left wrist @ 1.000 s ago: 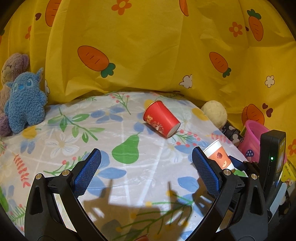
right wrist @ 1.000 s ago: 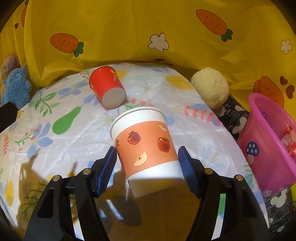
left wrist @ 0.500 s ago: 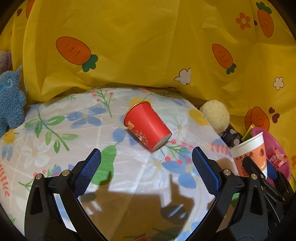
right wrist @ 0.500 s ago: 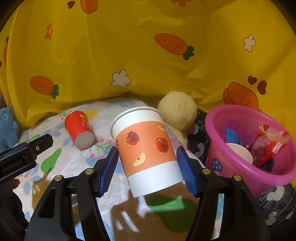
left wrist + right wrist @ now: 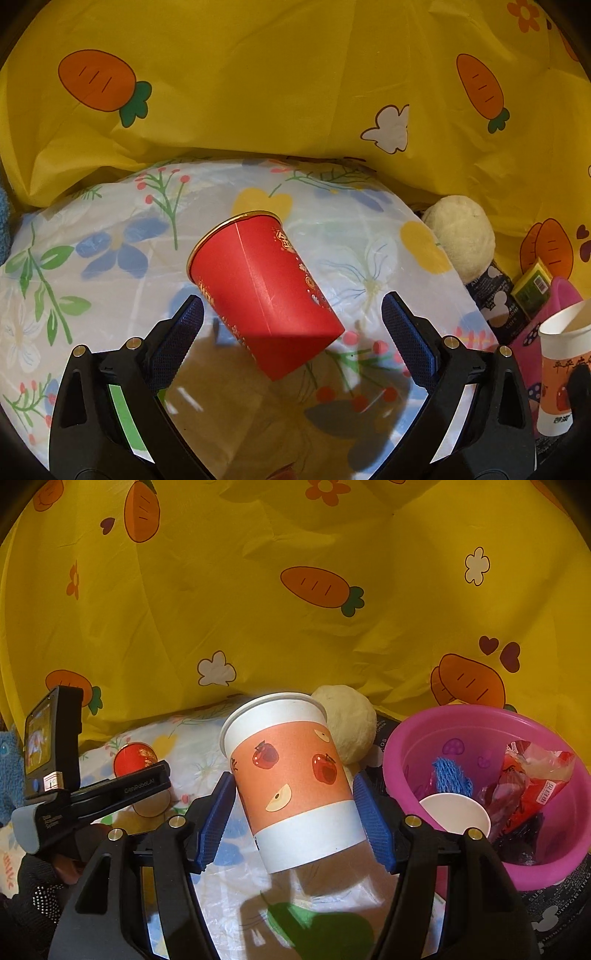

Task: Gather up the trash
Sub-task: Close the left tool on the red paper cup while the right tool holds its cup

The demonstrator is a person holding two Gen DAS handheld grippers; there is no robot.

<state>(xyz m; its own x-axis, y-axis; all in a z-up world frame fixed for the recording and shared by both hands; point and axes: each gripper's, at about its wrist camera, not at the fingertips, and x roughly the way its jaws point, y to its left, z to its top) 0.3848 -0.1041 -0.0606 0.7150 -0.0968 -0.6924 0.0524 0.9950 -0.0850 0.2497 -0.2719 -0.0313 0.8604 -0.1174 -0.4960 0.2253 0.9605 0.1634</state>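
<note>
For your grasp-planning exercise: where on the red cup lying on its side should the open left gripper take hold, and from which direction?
Grip the red cup across its side wall, mid-body, coming down from above. It lies tipped over between the left gripper's open fingers, base nearest.

The left gripper's (image 5: 147, 786) arm carried "GenRoboLAI" in white (last letters hard to make out), with two small lines on its grey base too blurred to read. The dark mat (image 5: 561, 919) under the pink bucket (image 5: 424, 734) showed partial white capitals, "SUPPORTING". The red wrapper (image 5: 543, 786) in the bucket bore characters too small to read.
</note>
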